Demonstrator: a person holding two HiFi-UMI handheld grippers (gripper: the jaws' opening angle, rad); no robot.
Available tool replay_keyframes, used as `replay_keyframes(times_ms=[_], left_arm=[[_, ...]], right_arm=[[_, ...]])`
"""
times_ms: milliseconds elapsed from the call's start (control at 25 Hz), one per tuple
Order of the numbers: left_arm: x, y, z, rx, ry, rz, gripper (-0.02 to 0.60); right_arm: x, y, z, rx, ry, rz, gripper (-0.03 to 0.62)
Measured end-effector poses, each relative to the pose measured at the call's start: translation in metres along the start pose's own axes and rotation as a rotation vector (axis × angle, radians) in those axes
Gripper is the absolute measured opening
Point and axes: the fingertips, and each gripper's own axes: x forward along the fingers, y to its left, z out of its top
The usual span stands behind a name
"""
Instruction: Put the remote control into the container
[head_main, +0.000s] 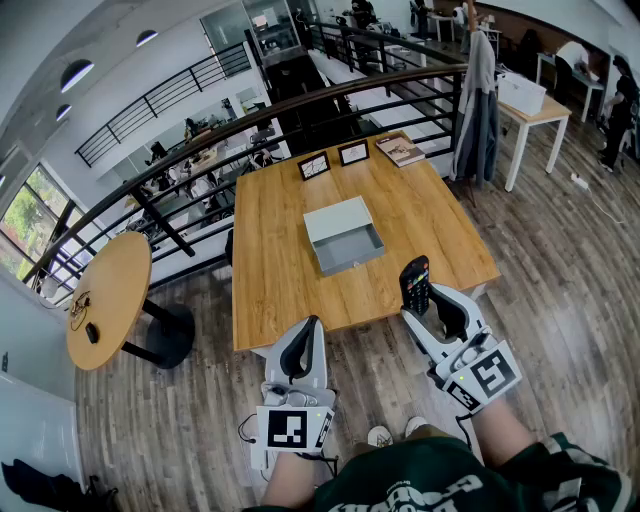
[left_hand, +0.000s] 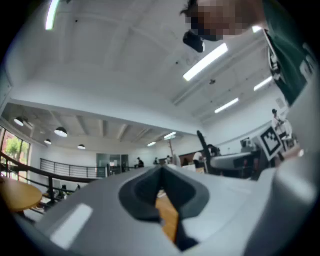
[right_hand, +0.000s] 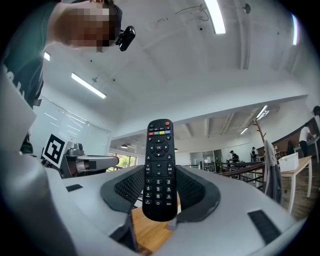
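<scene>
- The left gripper (head_main: 308, 330) is nearest, in front of the person's dark green top (head_main: 440, 485), with its marker cube toward the person and its tips at the near edge of the wooden table (head_main: 285, 260).
- In the left gripper view its jaws (left_hand: 161, 172) are closed, the dark pads meeting at the tips. Nothing is between them, and only a thin wedge of the table shows below.
- The right gripper (head_main: 428, 305) is beside it at the near right part of the table, angled in toward the table's middle.
- Its jaws are partly apart and clamped on the remote control (head_main: 415, 283), one dark ribbed pad pressing each long side.
- In the right gripper view the remote control (right_hand: 159, 170) stands upright between the pads with its button face to the camera. Its lower end is gripped, and its red power button end rises clear above the jaws (right_hand: 160, 192).
- The remote control is raised off the table, above the near right edge.
- The container (head_main: 338, 218), a grey open box, sits on the middle of the table. It lies beyond and to the left of the remote control, apart from it, and no gripper touches it.
- At the far edge of the table stand two small picture frames (head_main: 314, 166), with a book (head_main: 400, 150) to their right.
- A black railing (head_main: 300, 100) runs behind the table, and a round wooden table (head_main: 108, 300) stands off to the left.
</scene>
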Motion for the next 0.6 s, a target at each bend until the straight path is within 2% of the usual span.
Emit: replay_keyframes(times_ms=[600], left_arm=[[-0.0032,-0.0056,0.0005,0.019,0.006,-0.002,0.0]], right_arm=[[0.0001,0.0057,0.0038,-0.04,0.001,0.016,0.201]])
